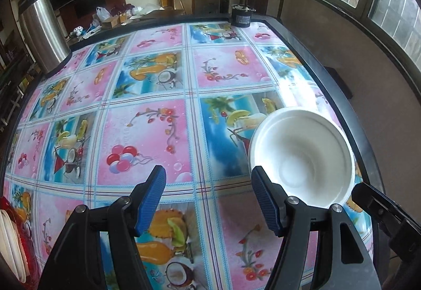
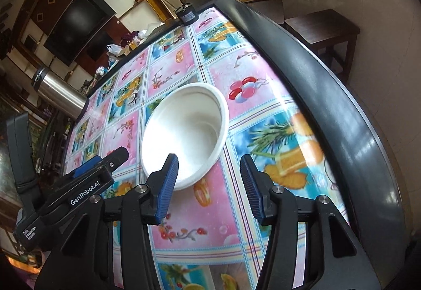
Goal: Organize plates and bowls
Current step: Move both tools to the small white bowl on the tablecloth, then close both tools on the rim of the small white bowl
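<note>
A white bowl (image 1: 302,155) stands upright on the patterned tablecloth near the table's right edge; it also shows in the right wrist view (image 2: 186,132). My left gripper (image 1: 208,200) is open and empty, with its right finger just left of the bowl's near rim. My right gripper (image 2: 208,184) is open and empty, just short of the bowl, its left finger over the bowl's near rim. A stack of white and red plates (image 1: 13,242) shows at the left edge of the left wrist view.
A steel thermos (image 1: 42,26) stands at the table's far left corner. A small black round object (image 1: 242,14) sits at the far edge. The table's black rim (image 2: 329,84) runs along the right. A chair and a wooden stool (image 2: 323,26) stand beyond it.
</note>
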`<state>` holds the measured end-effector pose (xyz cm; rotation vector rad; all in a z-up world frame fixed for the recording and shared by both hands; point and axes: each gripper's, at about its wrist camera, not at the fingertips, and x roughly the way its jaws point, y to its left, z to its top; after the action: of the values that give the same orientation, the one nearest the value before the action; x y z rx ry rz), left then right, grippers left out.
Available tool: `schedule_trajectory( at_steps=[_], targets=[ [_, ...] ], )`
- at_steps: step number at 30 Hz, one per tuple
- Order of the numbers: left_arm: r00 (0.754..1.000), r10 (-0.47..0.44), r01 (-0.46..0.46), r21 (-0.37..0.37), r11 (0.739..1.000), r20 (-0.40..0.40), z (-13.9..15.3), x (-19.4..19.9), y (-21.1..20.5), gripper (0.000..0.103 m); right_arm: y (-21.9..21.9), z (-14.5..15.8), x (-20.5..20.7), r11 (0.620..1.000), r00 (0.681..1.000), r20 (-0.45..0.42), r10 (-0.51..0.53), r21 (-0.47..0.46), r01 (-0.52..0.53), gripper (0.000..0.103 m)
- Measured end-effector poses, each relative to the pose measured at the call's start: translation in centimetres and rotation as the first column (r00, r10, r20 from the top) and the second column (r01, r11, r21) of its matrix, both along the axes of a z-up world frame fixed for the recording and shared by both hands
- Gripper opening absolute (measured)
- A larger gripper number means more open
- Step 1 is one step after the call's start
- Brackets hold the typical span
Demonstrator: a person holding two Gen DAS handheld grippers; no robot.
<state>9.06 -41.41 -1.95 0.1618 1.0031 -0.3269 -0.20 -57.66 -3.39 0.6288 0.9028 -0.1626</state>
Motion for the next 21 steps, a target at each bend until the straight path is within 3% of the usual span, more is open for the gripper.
schedule_trajectory(
  at_steps=[8, 21],
  targets=[
    [1.0, 0.0, -0.001, 0.034, 0.999, 0.015, -0.6, 0.1, -0.8, 0.068, -0.7, -0.9, 0.8, 1.0, 1.0, -0.014, -0.006, 0.015, 0.006, 0.049],
    [1.0, 0.004, -0.004, 0.026, 1.0, 0.002, -1.2, 0.5, -1.5, 0.068, -1.2, -1.3, 1.3, 1.0, 1.0, -0.026, -0.015, 0.016, 0.016, 0.049]
  ],
)
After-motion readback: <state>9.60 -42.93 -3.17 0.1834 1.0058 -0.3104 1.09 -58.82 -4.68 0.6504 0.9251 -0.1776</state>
